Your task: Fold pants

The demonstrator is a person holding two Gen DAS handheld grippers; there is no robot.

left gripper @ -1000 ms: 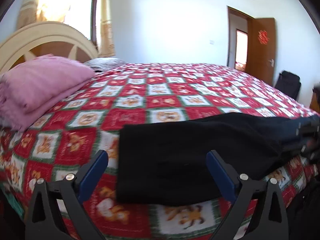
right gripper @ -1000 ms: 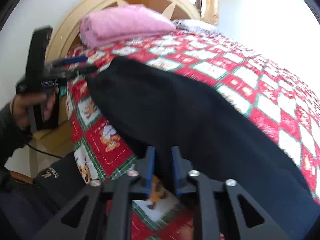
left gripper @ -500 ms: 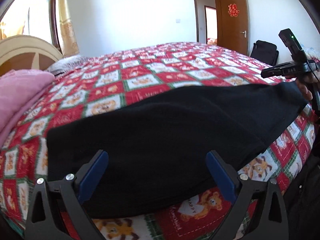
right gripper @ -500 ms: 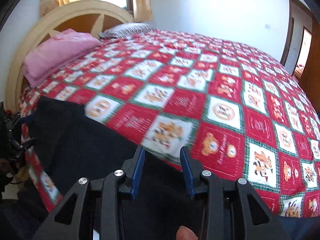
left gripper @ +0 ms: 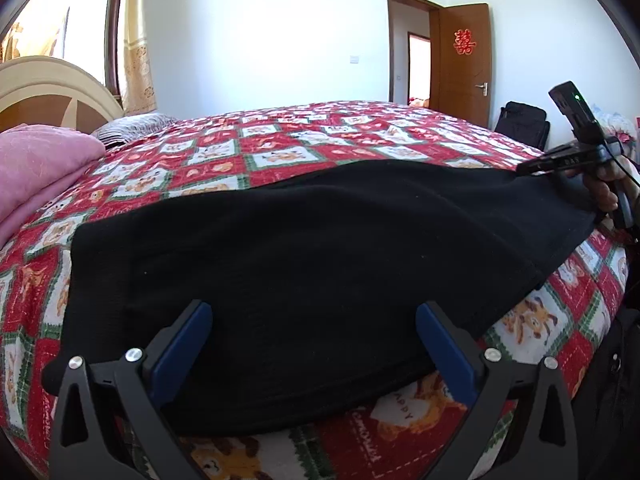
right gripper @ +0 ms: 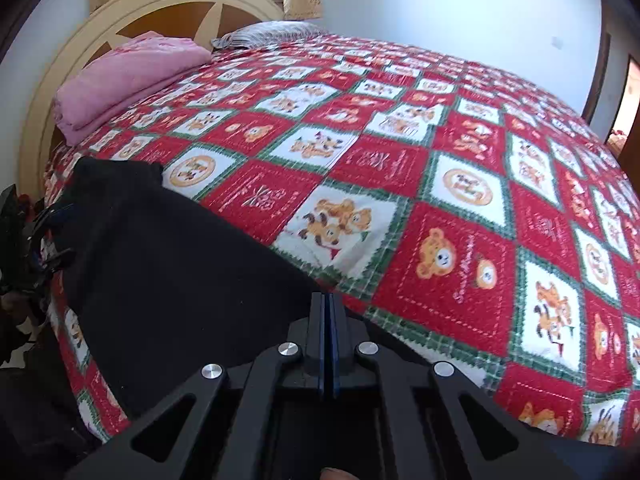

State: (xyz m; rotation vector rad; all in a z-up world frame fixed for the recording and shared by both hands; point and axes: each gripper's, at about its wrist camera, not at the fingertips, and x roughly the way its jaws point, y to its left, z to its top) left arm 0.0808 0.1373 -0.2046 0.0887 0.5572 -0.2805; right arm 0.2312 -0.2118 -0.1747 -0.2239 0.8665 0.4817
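Observation:
Black pants (left gripper: 320, 264) lie along the near edge of the bed, folded lengthwise. My left gripper (left gripper: 314, 320) is open, its blue pads (left gripper: 180, 344) spread over the pants' near left end, not closed on cloth. In the right wrist view the pants (right gripper: 172, 280) stretch away to the left. My right gripper (right gripper: 329, 312) is shut at the pants' far edge; whether cloth sits between the pads is hidden. The right gripper also shows in the left wrist view (left gripper: 532, 168) at the pants' right end. The left gripper shows in the right wrist view (right gripper: 48, 236) at the far end.
The bed has a red, white and green patchwork cover (right gripper: 440, 184). A folded pink blanket (right gripper: 128, 76) and a striped pillow (right gripper: 264, 34) lie by the cream headboard (right gripper: 160, 4). A wooden door (left gripper: 464, 60) and a black bag (left gripper: 524, 120) stand at the far right.
The right gripper's jaws have closed, from partly open to shut, at the pants' edge. The left gripper stays open and has shifted a little over the pants.

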